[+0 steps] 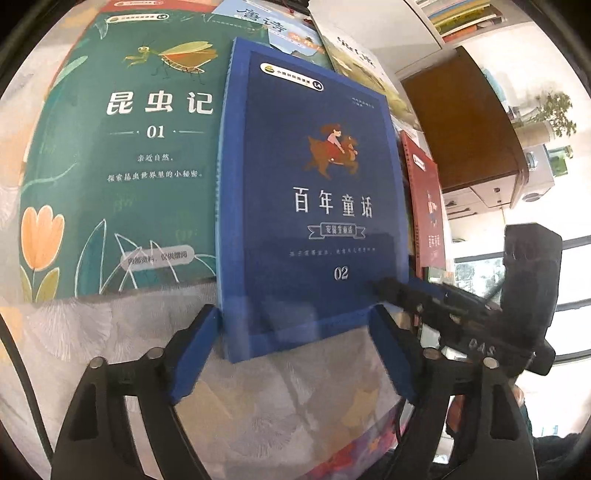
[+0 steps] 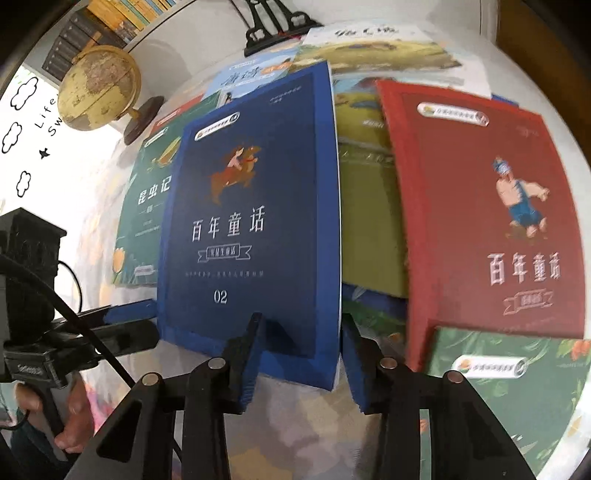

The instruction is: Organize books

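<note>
We work over a table spread with a pale, patterned cloth. A globe stands at the upper left of the right wrist view, and a brown cabinet sits at the upper right of the left wrist view.

The right gripper has its jaws drawn narrow on the lower right corner of the blue book. One pad lies on the cover and the other sits against the white page edge. The left gripper stands much wider. Its blue pads bracket the book's lower edge at centre frame, and we cannot tell whether they press on it. In the right wrist view it comes in from the left, at the book's lower left corner, with a person's hand beneath it.

The blue book, marked 02, overlaps the right side of a green insect book that fills the left of the left wrist frame. On its other side we see a yellow-green book, then a red book at the right of the frame. A leafy green book covers the red book's lower edge. A light blue book peeks out at the top.
</note>
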`<state>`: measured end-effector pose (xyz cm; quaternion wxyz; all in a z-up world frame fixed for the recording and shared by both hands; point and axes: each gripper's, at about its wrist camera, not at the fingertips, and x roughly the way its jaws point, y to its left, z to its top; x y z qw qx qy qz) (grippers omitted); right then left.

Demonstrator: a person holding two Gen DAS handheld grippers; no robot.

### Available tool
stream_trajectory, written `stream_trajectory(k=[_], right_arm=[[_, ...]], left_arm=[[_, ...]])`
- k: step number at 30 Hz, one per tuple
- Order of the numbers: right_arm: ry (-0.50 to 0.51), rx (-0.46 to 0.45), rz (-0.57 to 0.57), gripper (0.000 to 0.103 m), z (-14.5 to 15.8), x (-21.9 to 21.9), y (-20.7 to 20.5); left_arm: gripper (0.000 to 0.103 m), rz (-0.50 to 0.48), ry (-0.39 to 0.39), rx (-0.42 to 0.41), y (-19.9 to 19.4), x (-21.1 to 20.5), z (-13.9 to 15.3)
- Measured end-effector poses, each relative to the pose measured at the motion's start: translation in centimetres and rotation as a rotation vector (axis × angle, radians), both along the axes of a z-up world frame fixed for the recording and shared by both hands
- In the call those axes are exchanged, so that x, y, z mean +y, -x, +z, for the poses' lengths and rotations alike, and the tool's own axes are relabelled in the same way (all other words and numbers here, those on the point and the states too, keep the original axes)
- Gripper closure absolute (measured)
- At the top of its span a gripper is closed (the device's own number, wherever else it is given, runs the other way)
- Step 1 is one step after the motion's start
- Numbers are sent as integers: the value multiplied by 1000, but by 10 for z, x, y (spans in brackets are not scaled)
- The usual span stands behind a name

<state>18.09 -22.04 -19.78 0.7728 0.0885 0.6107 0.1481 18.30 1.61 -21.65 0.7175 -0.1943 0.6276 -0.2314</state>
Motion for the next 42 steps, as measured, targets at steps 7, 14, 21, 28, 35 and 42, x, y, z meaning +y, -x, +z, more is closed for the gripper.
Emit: stream_trajectory(k=[7, 14, 21, 28, 35, 42], right_arm=[[-11, 12, 5, 65, -7, 1, 7], [-31, 9, 2, 64, -9, -3, 5], [-143, 41, -53, 64, -14, -19, 3], [-122, 36, -52, 64, -12, -11, 2], [-320, 113, -131, 33, -17, -31, -2], [-469, 116, -235, 63, -17, -57, -2]], left_arm=[[29, 12, 63, 6, -1, 12, -3], [29, -18, 322, -83, 2, 15, 38], [62, 42, 196, -34, -17, 8, 3], [81, 62, 235, -1, -20, 7, -3], [81, 106, 509, 96, -26, 12, -1], [81, 83, 569, 190, -25, 12, -14]])
